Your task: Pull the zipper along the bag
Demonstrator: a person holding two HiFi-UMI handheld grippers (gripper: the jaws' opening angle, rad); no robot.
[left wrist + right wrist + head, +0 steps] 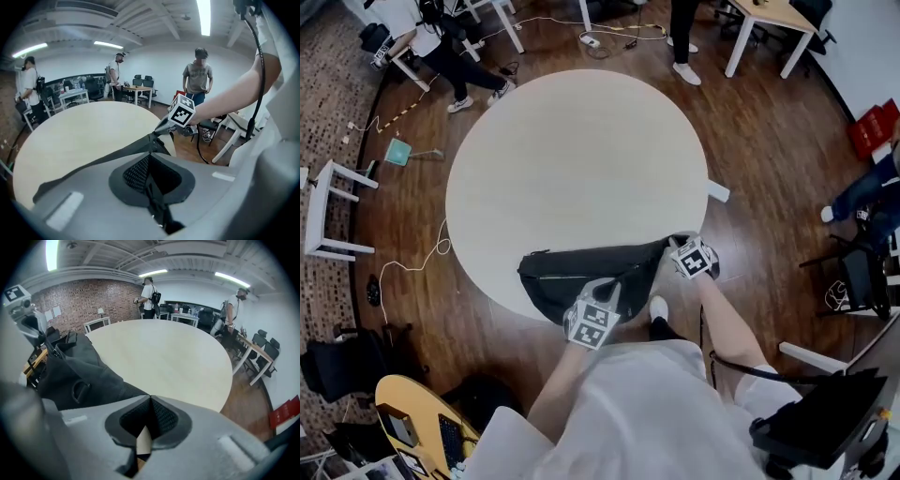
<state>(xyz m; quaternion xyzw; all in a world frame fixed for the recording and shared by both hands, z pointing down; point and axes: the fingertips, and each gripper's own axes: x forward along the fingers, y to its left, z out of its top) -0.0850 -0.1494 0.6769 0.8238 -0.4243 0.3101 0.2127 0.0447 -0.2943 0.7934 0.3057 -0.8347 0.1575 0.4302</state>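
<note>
A black waist bag (pixel 581 272) lies on the near edge of the round pale table (pixel 572 150). My left gripper (pixel 602 292) sits at the bag's front middle, its jaws shut on a thin black zipper pull (pixel 154 201) that runs between the pads. From there the bag's top edge (pixel 108 161) stretches away toward my right gripper (pixel 158 133). The right gripper (pixel 677 244) is at the bag's right end with its jaws closed on the fabric there. In the right gripper view the bag (pixel 79 371) bulges to the left of the closed jaws, and the left gripper (pixel 41 341) shows beyond it.
The table's far half is bare wood. Around it on the dark wooden floor are white tables (pixel 328 211), black chairs (pixel 862 272), loose cables (pixel 422 258) and a yellow board (pixel 412 412). Several people stand further off, one behind the right gripper (pixel 197 77).
</note>
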